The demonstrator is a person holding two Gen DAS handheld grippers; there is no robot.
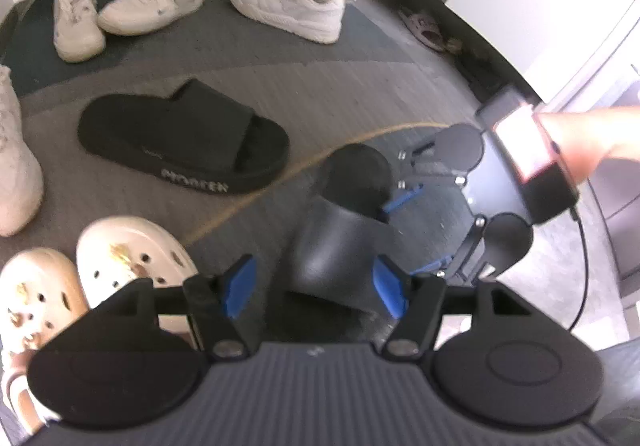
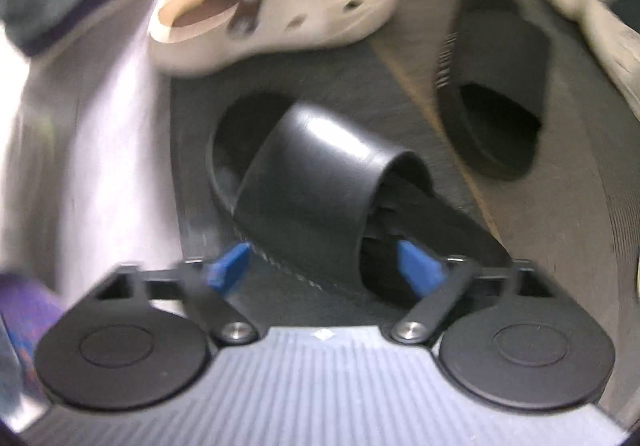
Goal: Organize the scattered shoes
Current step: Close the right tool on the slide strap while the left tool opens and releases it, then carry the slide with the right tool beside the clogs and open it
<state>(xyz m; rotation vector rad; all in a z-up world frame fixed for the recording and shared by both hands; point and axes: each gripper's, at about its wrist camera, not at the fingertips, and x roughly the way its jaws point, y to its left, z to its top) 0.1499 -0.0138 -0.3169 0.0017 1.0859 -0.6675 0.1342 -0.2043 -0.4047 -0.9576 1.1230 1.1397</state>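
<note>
The left gripper [image 1: 316, 286] is seen with its blue pads apart; a smooth black rubber slide sandal [image 1: 340, 222] lies between them, untouched as far as can be told. In the left wrist view the sandal's heel end is hidden behind the right gripper [image 1: 424, 230], whose jaws are spread across the sandal's rear. In the right wrist view one blue pad [image 2: 420, 266] is placed inside the strap opening, the other outside the sole edge; whether they press cannot be told, as the picture is blurred. A second matte black slide with white lettering [image 1: 184, 138] lies apart on the grey carpet [image 1: 320, 86]. Two cream perforated clogs [image 1: 132, 258] are cut off at the carpet's near left, and three white sneakers [image 1: 288, 4] lie toward its far edge.
</note>
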